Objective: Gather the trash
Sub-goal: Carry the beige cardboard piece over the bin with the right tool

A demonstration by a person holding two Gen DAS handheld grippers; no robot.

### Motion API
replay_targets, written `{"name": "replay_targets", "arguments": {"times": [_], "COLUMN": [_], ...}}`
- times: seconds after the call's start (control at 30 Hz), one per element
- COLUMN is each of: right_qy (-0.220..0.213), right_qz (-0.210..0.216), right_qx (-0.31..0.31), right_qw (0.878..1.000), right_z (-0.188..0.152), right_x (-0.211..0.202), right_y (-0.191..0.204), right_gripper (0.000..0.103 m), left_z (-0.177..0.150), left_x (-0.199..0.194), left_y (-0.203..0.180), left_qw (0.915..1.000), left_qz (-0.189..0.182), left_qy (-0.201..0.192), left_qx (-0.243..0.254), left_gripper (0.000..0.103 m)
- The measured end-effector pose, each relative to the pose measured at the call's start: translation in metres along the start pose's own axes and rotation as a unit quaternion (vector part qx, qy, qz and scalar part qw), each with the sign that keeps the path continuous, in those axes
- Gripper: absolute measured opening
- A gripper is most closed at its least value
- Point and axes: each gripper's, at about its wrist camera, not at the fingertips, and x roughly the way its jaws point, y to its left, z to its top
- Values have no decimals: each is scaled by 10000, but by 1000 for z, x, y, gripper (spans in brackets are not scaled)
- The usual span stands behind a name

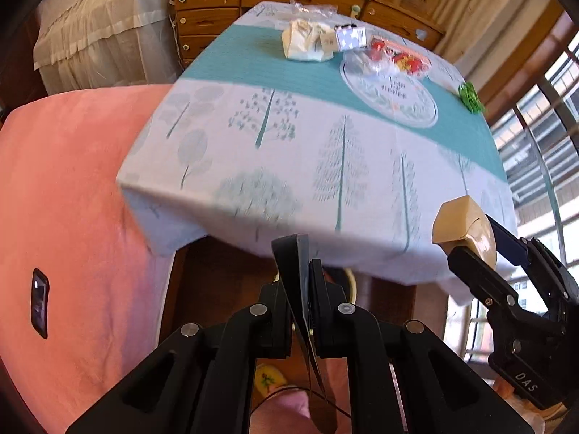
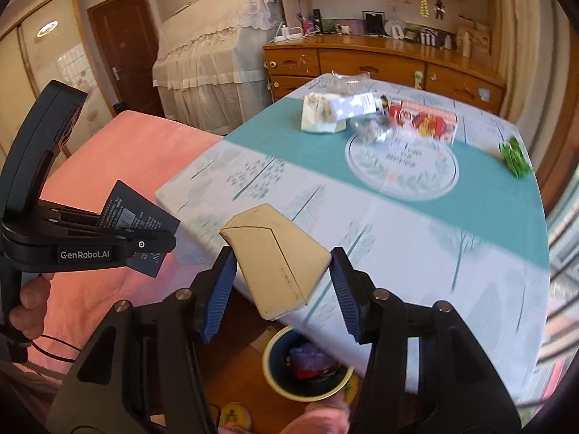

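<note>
Clamped between the right gripper's (image 2: 277, 282) half-spread jaws, a stiff, light beige carton (image 2: 275, 260) hangs above the bin (image 2: 278, 379) under the tabletop (image 2: 398, 253) edge, held across its flat sides, while the left gripper's (image 1: 305, 289) near-shut jaws pinch a thin, floppy dark card (image 2: 139, 224) by its edge.

table (image 2: 398, 238): wrappers (image 2: 376, 119) at far end | bin (image 2: 307, 365) below near edge | dresser (image 2: 380, 61) behind, apparently

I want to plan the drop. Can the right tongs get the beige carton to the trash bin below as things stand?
Probably yes. The right tongs grip the beige carton, and the trash bin stands open on the floor beneath them, partly under the table edge.
</note>
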Motion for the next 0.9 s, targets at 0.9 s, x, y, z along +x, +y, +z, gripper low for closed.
{"name": "replay_targets", "arguments": {"times": [0.9], "right_qy": [1915], "right_qz": [-800], "right_qx": [1372], "right_qw": [9686], "right_z": [-316], "right_x": [207], "right_y": [-57], "right_gripper": [50], "left_z": [-129], "left_x": [337], "left_y": [-18], "left_qw": [9890], "left_qz": [-596], "left_qy": [1314], "left_qx": [327], "left_gripper": [9]}}
